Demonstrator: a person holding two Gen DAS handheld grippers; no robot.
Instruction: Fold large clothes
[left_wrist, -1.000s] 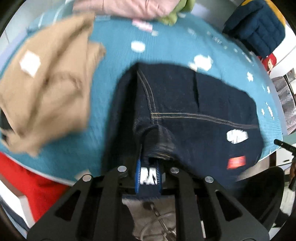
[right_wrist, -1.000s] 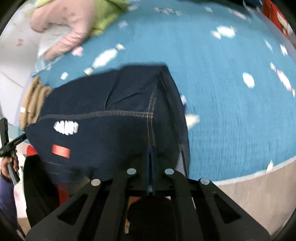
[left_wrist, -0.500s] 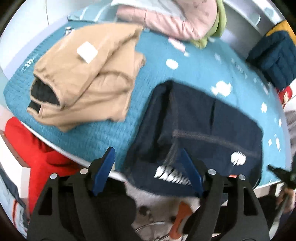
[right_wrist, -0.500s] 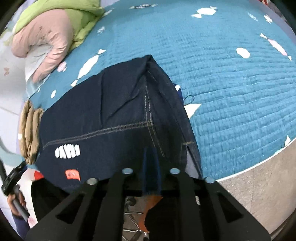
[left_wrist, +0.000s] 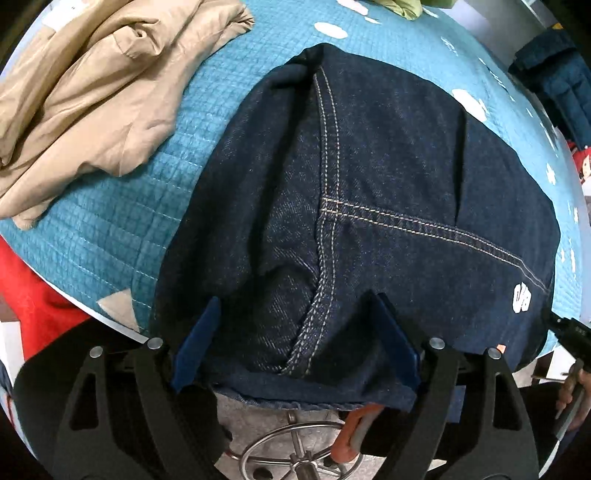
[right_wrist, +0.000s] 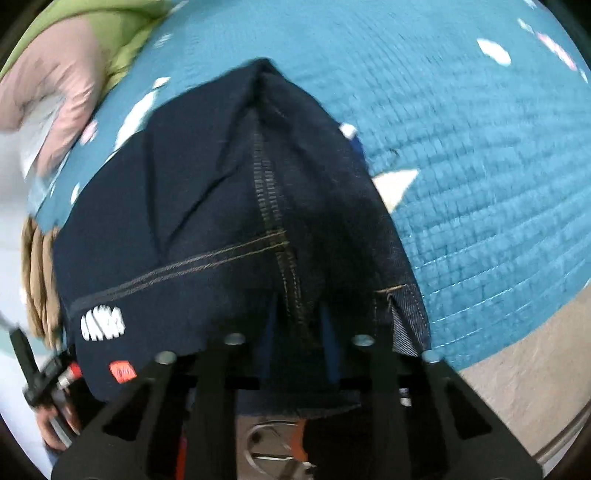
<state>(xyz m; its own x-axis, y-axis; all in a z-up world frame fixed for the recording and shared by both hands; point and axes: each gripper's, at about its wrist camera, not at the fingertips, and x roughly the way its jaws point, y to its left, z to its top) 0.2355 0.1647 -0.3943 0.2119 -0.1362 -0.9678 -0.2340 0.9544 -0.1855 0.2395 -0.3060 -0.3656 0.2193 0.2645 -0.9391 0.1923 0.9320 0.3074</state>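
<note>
Right view motion-blurred, right tool (right_wrist: 298, 341) fingertips sunk in jeans (right_wrist: 221, 221), white print (right_wrist: 102, 322) unreadable

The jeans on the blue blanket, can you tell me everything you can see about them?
The jeans are dark blue denim with tan double stitching, a white printed mark and a small orange tag near one edge. They lie folded flat on the blanket, the near edge hanging over its rim. The left gripper is open around that edge; the right gripper is parted around it too.
</note>
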